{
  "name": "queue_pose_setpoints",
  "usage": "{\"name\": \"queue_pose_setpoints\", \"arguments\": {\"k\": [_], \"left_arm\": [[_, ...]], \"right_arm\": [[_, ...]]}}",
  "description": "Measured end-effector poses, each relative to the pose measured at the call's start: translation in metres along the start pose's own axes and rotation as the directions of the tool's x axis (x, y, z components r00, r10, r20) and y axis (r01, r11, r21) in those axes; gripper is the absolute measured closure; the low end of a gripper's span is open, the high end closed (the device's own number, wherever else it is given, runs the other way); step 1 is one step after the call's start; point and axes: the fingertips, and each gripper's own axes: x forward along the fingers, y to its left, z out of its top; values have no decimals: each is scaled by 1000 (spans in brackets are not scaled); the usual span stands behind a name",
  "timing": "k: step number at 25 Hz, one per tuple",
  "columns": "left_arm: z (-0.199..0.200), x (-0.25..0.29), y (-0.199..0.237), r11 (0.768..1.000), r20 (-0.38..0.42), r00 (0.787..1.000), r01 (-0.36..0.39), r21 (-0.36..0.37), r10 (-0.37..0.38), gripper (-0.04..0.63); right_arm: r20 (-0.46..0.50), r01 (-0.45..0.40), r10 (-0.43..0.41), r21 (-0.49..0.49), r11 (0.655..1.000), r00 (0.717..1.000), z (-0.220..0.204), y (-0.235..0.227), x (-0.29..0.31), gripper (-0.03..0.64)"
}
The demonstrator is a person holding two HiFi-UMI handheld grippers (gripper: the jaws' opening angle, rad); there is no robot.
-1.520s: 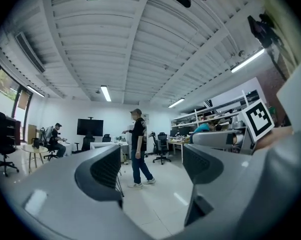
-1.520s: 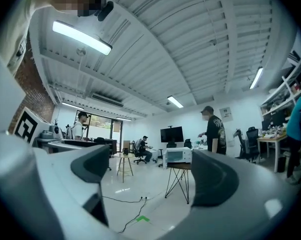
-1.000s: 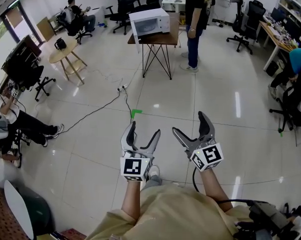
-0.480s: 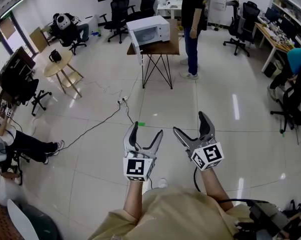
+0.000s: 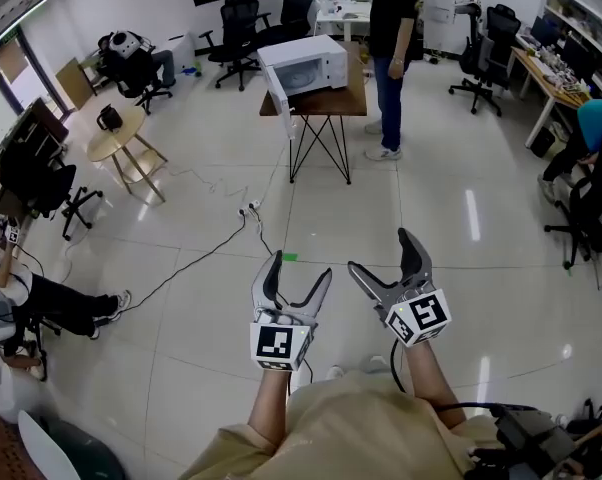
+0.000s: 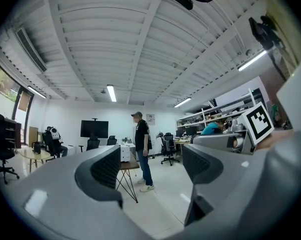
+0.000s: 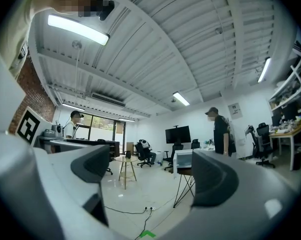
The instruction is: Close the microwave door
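Far ahead at twelve o'clock, we see the microwave [image 5: 309,63] on its small surface [image 5: 326,102] with its door [image 5: 281,98] swung open, while our left hand-held gripper [image 5: 299,268] and right hand-held gripper [image 5: 381,253] hover over the floor [image 5: 431,188], both wide apart and empty.

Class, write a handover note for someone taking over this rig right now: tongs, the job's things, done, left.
Left tongs: open, empty. Right tongs: open, empty. Both are held over bare floor, well short of the job.
Microwave sits on a small table across the room, door swung open; a person stands beside the table.
Done: nothing. Left: walk over and push the door shut.
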Motion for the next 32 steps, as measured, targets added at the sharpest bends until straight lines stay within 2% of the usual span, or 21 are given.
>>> {"name": "queue_pose_setpoints", "arguments": {"k": [5, 8, 11, 15, 21, 25, 28, 32], "left_arm": [[-11, 12, 6, 1000, -12, 1000, -5, -27, 5, 204], [-11, 27, 2, 998, -64, 998, -17, -53, 14, 204], [-15, 53, 4, 998, -64, 997, -48, -40, 45, 204], [-13, 101, -14, 998, 4, 998, -58, 6, 58, 204], [-21, 162, -36, 995, 15, 996, -89, 34, 88, 204], [-29, 214, -52, 994, -9, 995, -102, 42, 102, 204], [-38, 236, -73, 994, -89, 990, -109, 26, 111, 204], [-51, 262, -91, 992, -64, 992, -109, 57, 113, 204]], "right_arm": [[-13, -2, 2, 4, 1000, 1000, -9, -14, 8, 117], [-13, 7, -7, 13, 1000, 1000, -10, -38, 12, 117], [-2, -11, 12, 12, 1000, 1000, -9, -62, 21, 117], [16, -48, 48, 8, 999, 999, -2, -107, 29, 117], [43, -72, 72, -1, 997, 997, 1, -179, 34, 117], [42, -58, 57, 26, 998, 997, 3, -242, 37, 117], [33, -64, 63, 49, 997, 997, -2, -272, 29, 117], [16, -82, 81, 74, 994, 997, -16, -301, 25, 117]]}}
